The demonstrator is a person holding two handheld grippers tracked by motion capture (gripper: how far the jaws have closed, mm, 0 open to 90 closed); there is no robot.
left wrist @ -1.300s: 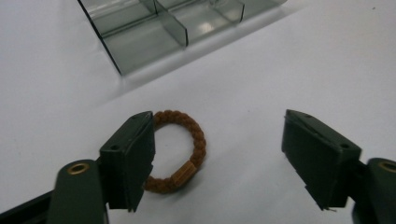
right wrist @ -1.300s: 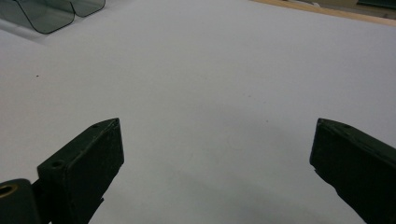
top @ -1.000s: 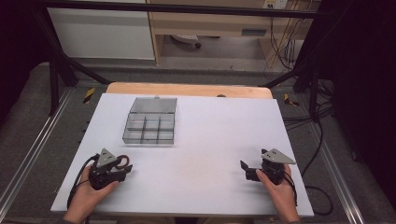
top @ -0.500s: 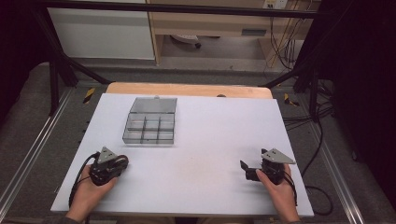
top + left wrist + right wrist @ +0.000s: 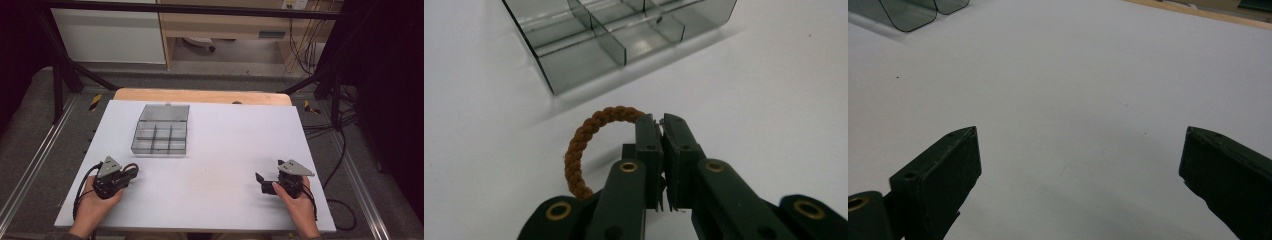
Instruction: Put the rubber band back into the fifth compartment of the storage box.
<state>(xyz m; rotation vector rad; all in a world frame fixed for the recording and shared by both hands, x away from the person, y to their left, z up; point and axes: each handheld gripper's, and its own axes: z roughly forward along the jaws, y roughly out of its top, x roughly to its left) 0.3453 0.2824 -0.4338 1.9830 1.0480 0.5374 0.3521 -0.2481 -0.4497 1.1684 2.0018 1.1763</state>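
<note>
A brown braided cord loop (image 5: 579,145) lies on the white table, and my left gripper (image 5: 662,120) is shut on its far end. The jaws have just been closing, with the cord pinched between the pads. In the high view the left gripper (image 5: 131,171) sits at the table's near left, with the loop (image 5: 132,166) at its tip. A clear grey compartment box (image 5: 161,137) with its lid laid open stands just beyond it, close ahead in the left gripper view (image 5: 624,35). My right gripper (image 5: 260,181) rests at the near right, open (image 5: 1080,165), with bare table between its jaws.
The white table top (image 5: 225,145) stretches between the two hands. A wooden strip (image 5: 200,96) runs along its far edge. Metal rails and cables flank the table on the floor. A corner of the box (image 5: 903,12) shows far left in the right gripper view.
The left gripper's jaws have closed together on the brown loop. The left hand has shifted only slightly. The right gripper has stayed where it was.
</note>
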